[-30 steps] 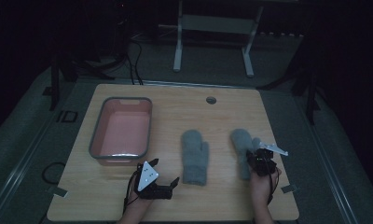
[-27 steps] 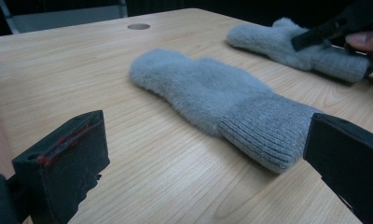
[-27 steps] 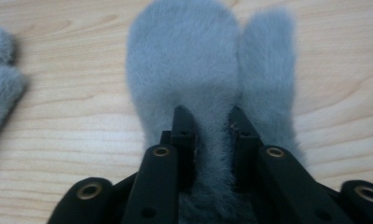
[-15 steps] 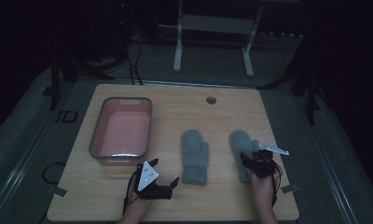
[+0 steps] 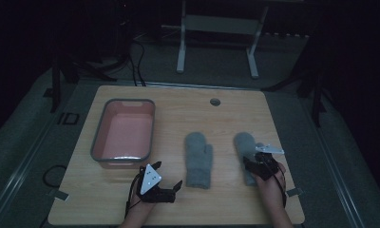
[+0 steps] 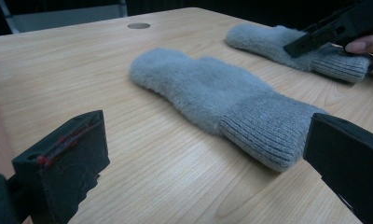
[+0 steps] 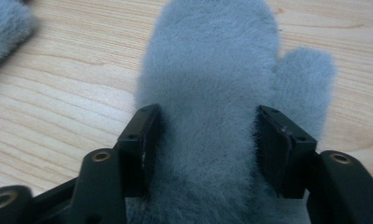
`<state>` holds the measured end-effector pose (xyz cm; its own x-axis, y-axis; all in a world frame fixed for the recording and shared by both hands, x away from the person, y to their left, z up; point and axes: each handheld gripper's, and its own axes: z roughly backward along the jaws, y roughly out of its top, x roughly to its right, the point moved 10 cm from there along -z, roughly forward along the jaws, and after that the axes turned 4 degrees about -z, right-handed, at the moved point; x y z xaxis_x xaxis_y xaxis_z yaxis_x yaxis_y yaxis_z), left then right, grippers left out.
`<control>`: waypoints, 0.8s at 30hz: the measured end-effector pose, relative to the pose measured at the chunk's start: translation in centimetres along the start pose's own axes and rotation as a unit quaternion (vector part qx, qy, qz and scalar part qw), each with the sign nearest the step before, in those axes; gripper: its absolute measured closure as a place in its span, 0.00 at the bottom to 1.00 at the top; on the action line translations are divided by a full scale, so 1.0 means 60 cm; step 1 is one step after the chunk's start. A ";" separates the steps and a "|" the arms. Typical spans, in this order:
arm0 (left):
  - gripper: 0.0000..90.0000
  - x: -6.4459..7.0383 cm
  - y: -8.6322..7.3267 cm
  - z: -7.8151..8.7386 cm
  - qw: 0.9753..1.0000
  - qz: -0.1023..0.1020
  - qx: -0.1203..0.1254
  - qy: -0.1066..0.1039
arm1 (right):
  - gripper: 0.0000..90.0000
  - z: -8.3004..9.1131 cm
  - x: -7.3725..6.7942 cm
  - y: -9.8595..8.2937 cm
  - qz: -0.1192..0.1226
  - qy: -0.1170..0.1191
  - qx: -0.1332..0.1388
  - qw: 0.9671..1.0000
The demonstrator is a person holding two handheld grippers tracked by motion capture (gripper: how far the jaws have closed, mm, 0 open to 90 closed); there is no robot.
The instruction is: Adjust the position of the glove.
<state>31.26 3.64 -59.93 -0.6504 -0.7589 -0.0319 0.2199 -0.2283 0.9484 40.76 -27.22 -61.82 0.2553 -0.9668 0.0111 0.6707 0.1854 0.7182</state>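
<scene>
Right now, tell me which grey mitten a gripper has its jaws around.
The right-hand mitten: the right gripper straddles it. The middle mitten lies untouched.

"ID", seemingly, marks the floor mat [image 5: 67, 118].

Left tool [image 5: 171, 186] rests low with jaws wide apart; right tool [image 5: 252, 164] points forward, jaws parted.

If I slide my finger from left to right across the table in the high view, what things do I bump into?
Pink tub → left claw → middle grey mitten → right grey mitten, with the right claw on it.
</scene>
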 end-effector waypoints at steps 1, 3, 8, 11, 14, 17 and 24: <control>0.00 0.000 0.000 0.000 1.000 0.000 0.000 0.000 | 0.52 -0.001 0.001 0.000 0.004 -0.005 -0.002 1.000; 0.00 0.000 0.000 0.000 1.000 0.000 0.001 -0.001 | 0.62 -0.002 0.001 0.002 -0.009 -0.005 0.002 1.000; 0.00 0.000 0.001 0.000 1.000 -0.001 0.001 -0.001 | 0.82 0.000 0.001 0.002 -0.040 0.003 0.019 0.999; 0.00 0.000 0.001 0.000 1.000 -0.002 0.001 0.000 | 0.87 0.005 0.001 0.006 -0.050 -0.012 0.024 0.998; 0.00 0.000 0.002 0.000 1.000 -0.001 0.003 0.000 | 0.88 0.015 -0.004 0.016 -0.064 -0.025 0.030 0.997; 0.00 0.000 0.002 0.000 1.000 0.000 0.003 0.000 | 0.88 0.031 -0.014 0.036 -0.078 -0.035 0.045 0.995; 0.00 -0.001 0.003 0.001 1.000 -0.003 0.002 0.004 | 0.88 0.061 -0.059 0.077 -0.083 -0.037 0.067 0.994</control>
<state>31.29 3.72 -59.75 -0.6454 -0.7628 -0.0401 0.2136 -0.2306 0.9493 40.40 -23.57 -56.01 0.0939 -0.9932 -0.0682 0.5998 0.0018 0.8001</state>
